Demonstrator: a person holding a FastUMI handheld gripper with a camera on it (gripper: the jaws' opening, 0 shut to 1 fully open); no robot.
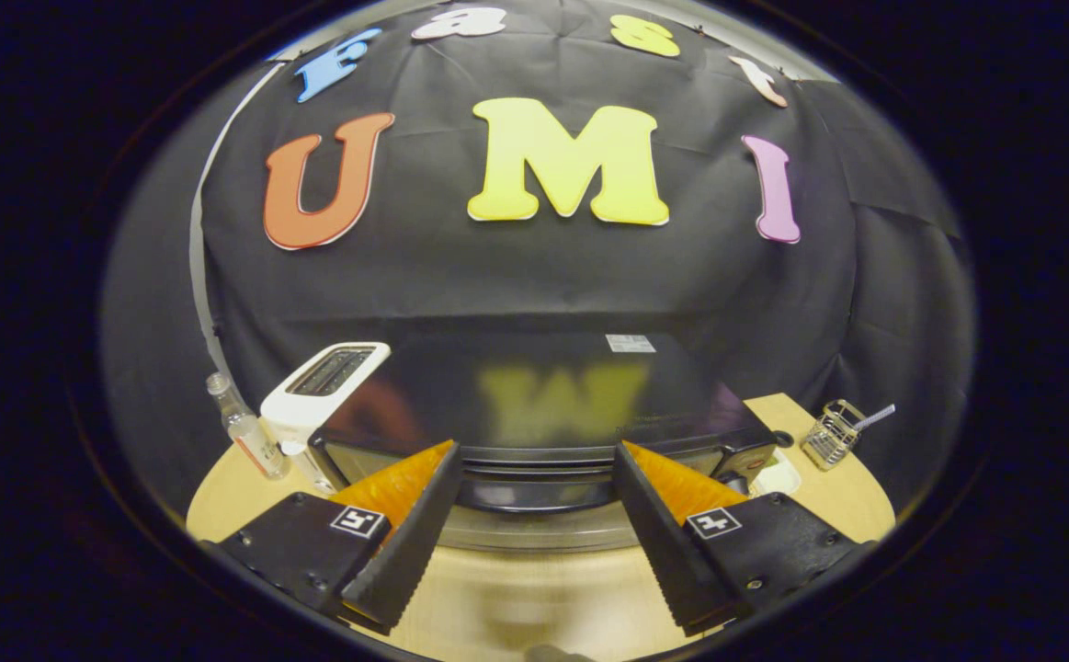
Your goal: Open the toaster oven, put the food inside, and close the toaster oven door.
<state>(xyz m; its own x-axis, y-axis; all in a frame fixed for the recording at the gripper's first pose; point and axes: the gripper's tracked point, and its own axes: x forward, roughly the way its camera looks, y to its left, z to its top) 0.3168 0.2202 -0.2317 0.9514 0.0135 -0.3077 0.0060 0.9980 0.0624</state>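
Note:
I look down on the black toaster oven [543,386], whose glossy top mirrors the wall behind it. Its dark door handle [534,495] juts out along the front edge, with a grey band [534,535] just under it; I cannot tell what that band is. My gripper [536,452] is open, its two black fingers spread wide to either side of the handle, tips level with the oven's top front edge. Nothing is between the fingers, and neither one presses on the handle. From this angle the door's face is hidden.
A white slot toaster [327,391] stands against the oven's left side, with a clear bottle [244,428] left of it. A wire holder [830,434] with a utensil sits right of the oven, and a white dish [778,478] at the oven's right front corner. Bare wooden table [534,598] lies under the fingers.

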